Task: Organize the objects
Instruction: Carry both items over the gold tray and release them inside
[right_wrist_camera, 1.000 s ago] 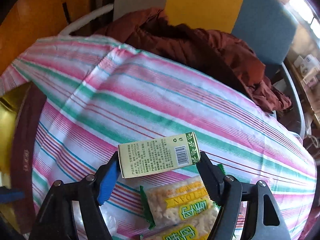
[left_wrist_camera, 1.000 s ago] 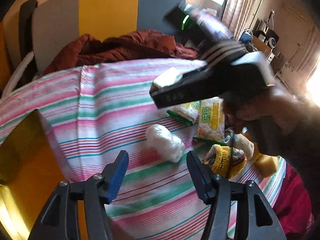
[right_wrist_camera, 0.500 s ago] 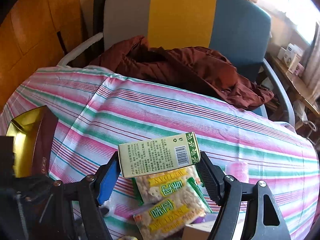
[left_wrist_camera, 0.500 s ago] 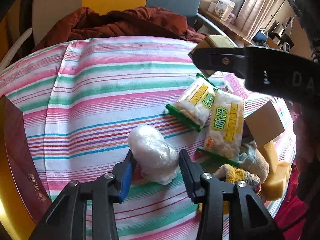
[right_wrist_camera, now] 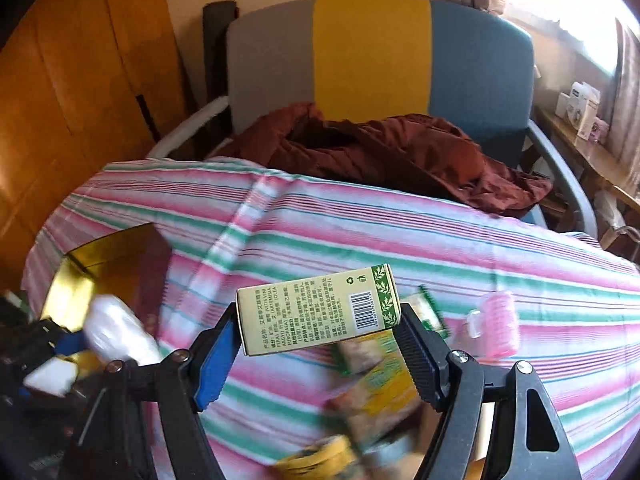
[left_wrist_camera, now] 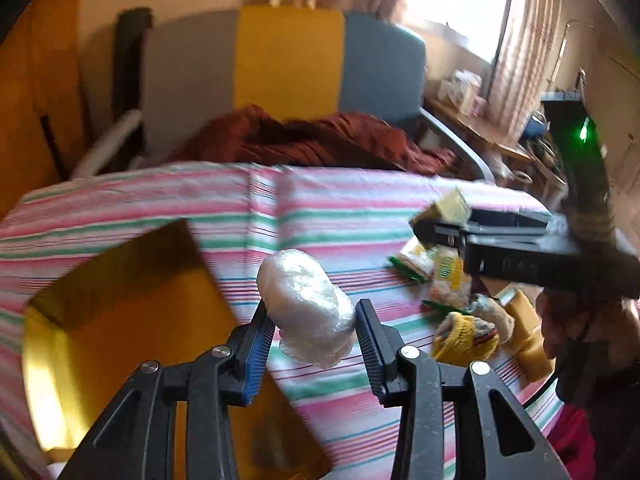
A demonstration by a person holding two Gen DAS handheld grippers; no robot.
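Observation:
My left gripper point(left_wrist_camera: 316, 332) is shut on a clear plastic-wrapped white bundle point(left_wrist_camera: 306, 312) and holds it above the striped tablecloth point(left_wrist_camera: 320, 216), beside an open gold-lined box point(left_wrist_camera: 120, 320). The bundle also shows in the right wrist view point(right_wrist_camera: 116, 332). My right gripper point(right_wrist_camera: 316, 340) is shut on a pale yellow carton point(right_wrist_camera: 320, 312) with a barcode, lifted above the table; it appears in the left wrist view point(left_wrist_camera: 444, 220) at right. Snack packets point(left_wrist_camera: 436, 272) and yellow knit gloves point(left_wrist_camera: 468, 336) lie on the cloth.
The gold box point(right_wrist_camera: 104, 268) stands at the table's left end. A pink hair roller point(right_wrist_camera: 496, 324) lies at right. A chair point(right_wrist_camera: 372, 60) with a dark red jacket point(right_wrist_camera: 380, 152) stands behind the table. Tan blocks point(left_wrist_camera: 528, 328) lie at the right edge.
My left gripper closed on the wrapped bundle and lifted it left toward the gold box. My right gripper, still holding the carton, rose and moved left.

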